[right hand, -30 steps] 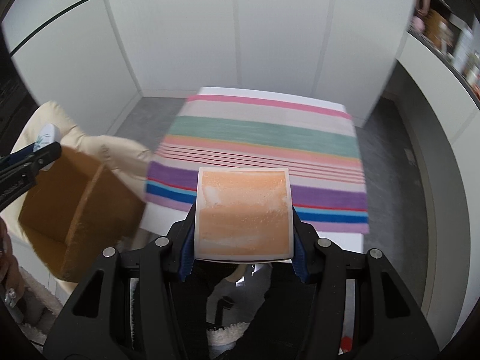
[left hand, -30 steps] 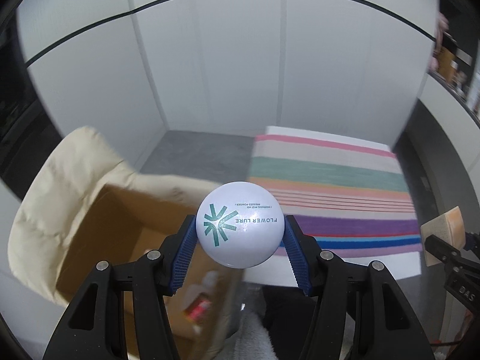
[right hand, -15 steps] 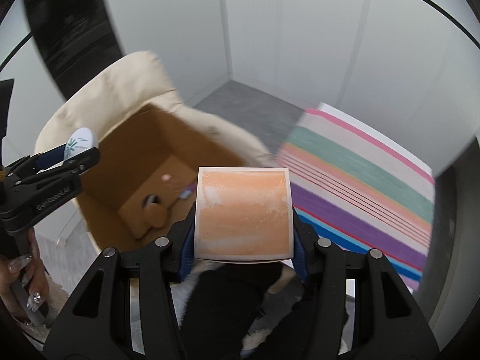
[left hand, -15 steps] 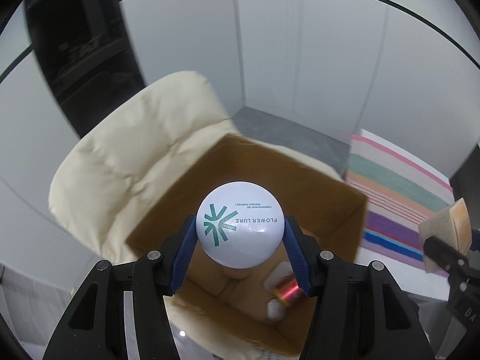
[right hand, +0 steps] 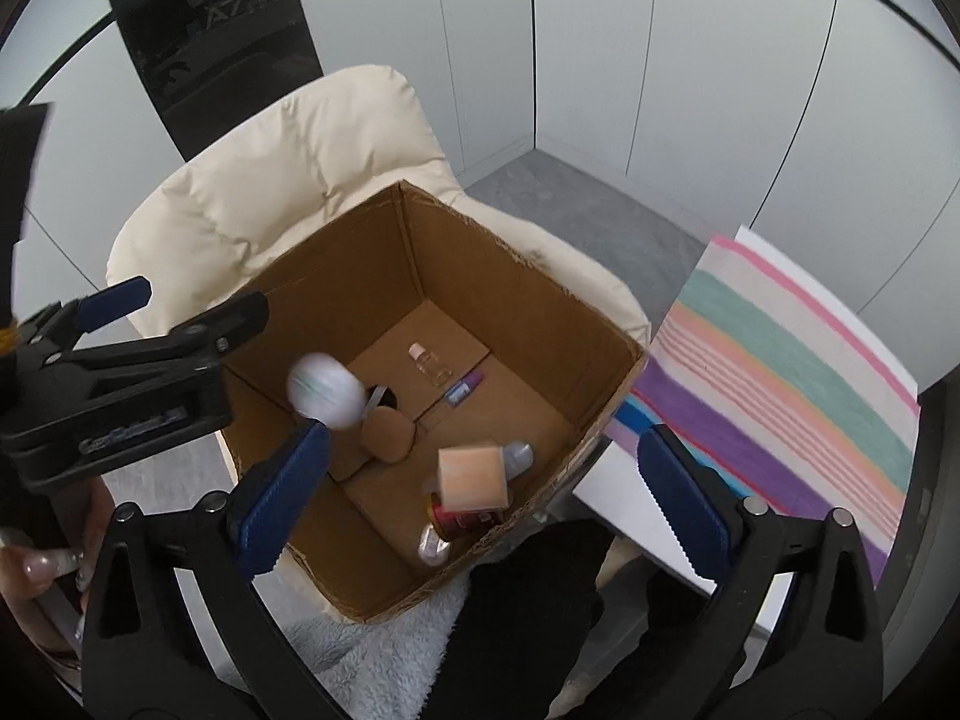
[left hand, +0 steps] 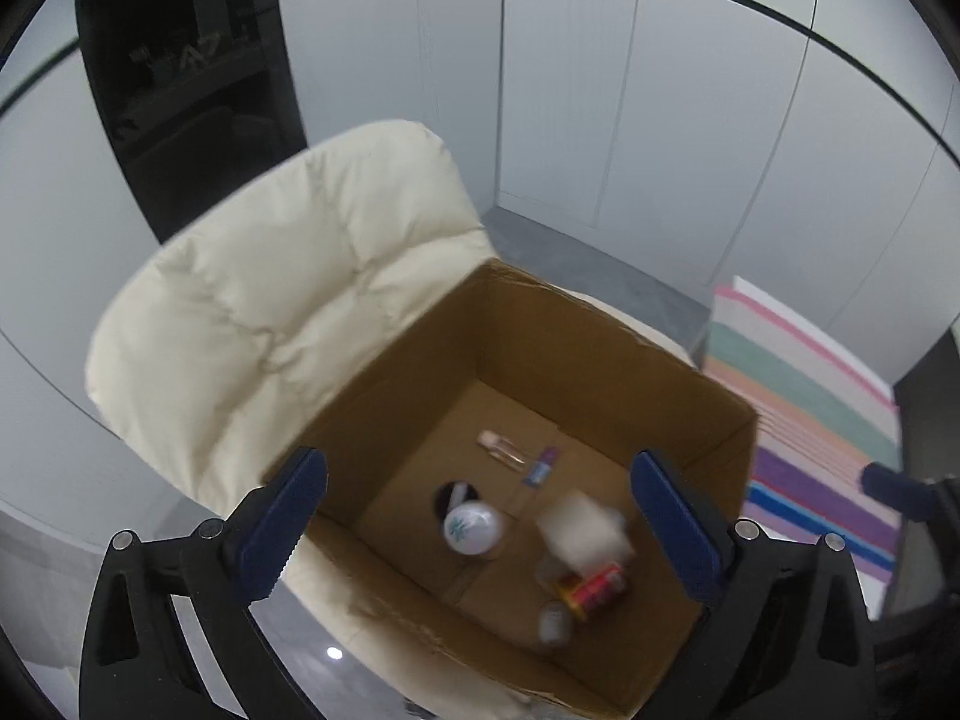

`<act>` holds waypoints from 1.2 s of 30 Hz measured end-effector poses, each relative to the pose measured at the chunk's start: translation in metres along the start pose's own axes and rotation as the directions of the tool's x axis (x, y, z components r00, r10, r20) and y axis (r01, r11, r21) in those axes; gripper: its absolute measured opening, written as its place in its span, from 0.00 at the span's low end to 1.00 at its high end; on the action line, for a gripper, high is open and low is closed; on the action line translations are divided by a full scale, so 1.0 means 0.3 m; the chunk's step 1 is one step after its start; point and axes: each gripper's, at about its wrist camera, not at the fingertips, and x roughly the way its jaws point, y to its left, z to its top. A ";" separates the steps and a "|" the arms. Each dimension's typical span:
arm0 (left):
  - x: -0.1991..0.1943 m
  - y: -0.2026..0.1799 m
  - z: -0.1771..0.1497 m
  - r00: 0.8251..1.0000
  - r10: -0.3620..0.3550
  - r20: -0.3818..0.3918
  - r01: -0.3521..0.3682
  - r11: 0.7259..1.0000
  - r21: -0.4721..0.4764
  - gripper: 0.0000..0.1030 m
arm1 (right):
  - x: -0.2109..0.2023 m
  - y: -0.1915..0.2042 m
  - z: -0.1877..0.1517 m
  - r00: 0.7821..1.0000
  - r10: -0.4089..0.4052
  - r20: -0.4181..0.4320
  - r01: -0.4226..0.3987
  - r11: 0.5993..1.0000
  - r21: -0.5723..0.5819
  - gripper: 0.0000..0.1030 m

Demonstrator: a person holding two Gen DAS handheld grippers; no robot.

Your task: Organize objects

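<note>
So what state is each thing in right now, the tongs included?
Left tongs: opening, nothing between them.
Right tongs: opening, nothing between them.
White ball: blurred, inside the box.
Orange packet: inside the box.
Cardboard box: open-topped, on a cream chair.

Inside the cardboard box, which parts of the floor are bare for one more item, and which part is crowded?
In the box, the floor is bare along the far wall behind the small clear bottle, and at the near left corner below the round flap. The near right corner is crowded: peach box, red can, clear bottles. The white ball looks blurred, perhaps falling.
</note>
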 end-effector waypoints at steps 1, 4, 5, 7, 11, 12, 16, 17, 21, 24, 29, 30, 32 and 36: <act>0.003 0.000 0.002 1.000 -0.003 -0.010 0.003 1.000 -0.002 0.99 | 0.000 -0.011 0.000 1.000 0.005 -0.003 -0.005 1.000 0.014 1.00; 0.001 -0.006 0.007 0.999 -0.007 -0.038 0.007 1.000 -0.004 0.99 | 0.002 -0.044 -0.002 1.000 0.016 -0.021 -0.015 0.998 0.057 1.00; -0.002 -0.012 0.010 0.998 -0.020 -0.051 0.020 1.000 0.000 0.99 | -0.003 -0.053 -0.006 1.000 0.011 -0.027 -0.009 0.998 0.070 1.00; -0.027 -0.030 0.019 0.996 -0.053 -0.067 0.055 0.998 0.023 0.99 | -0.037 -0.078 -0.025 1.000 -0.004 -0.021 0.006 0.995 0.099 1.00; -0.132 -0.101 0.053 0.997 -0.058 -0.049 0.063 0.992 0.105 0.99 | -0.106 -0.132 -0.047 0.995 -0.081 -0.052 0.088 0.981 0.172 1.00; -0.164 -0.122 0.063 0.997 -0.068 -0.047 0.073 0.988 0.132 0.99 | -0.136 -0.150 -0.054 0.994 -0.095 -0.050 0.103 0.975 0.198 1.00; -0.332 -0.230 0.110 0.993 -0.104 -0.052 0.114 0.963 0.243 0.99 | -0.304 -0.230 -0.090 0.990 -0.144 -0.011 0.139 0.934 0.329 1.00; -0.361 -0.248 0.119 0.993 -0.096 -0.061 0.109 0.961 0.256 0.99 | -0.336 -0.242 -0.097 0.987 -0.157 -0.012 0.151 0.924 0.351 1.00; -0.478 -0.313 0.138 0.987 -0.122 -0.108 0.149 0.942 0.302 0.99 | -0.510 -0.298 -0.131 0.982 -0.186 -0.014 0.172 0.872 0.457 1.00; -0.544 -0.339 0.128 0.992 -0.098 -0.086 0.119 0.945 0.304 0.99 | -0.625 -0.318 -0.157 0.982 -0.190 -0.007 0.166 0.844 0.510 1.00; -0.602 -0.395 0.081 0.993 -0.083 -0.086 0.109 0.920 0.376 0.99 | -0.750 -0.299 -0.191 0.943 -0.330 -0.048 0.307 0.801 0.514 1.00; -0.604 -0.402 0.073 0.993 -0.083 -0.087 0.111 0.917 0.382 0.99 | -0.766 -0.295 -0.196 0.934 -0.353 -0.051 0.328 0.792 0.514 1.00; -0.611 -0.420 0.054 0.992 -0.083 -0.097 0.116 0.907 0.405 0.99 | -0.797 -0.288 -0.208 0.924 -0.380 -0.045 0.347 0.783 0.517 1.00; -0.618 -0.425 0.038 0.989 -0.096 -0.112 0.133 0.905 0.405 0.99 | -0.813 -0.267 -0.224 0.926 -0.375 -0.050 0.345 0.784 0.515 1.00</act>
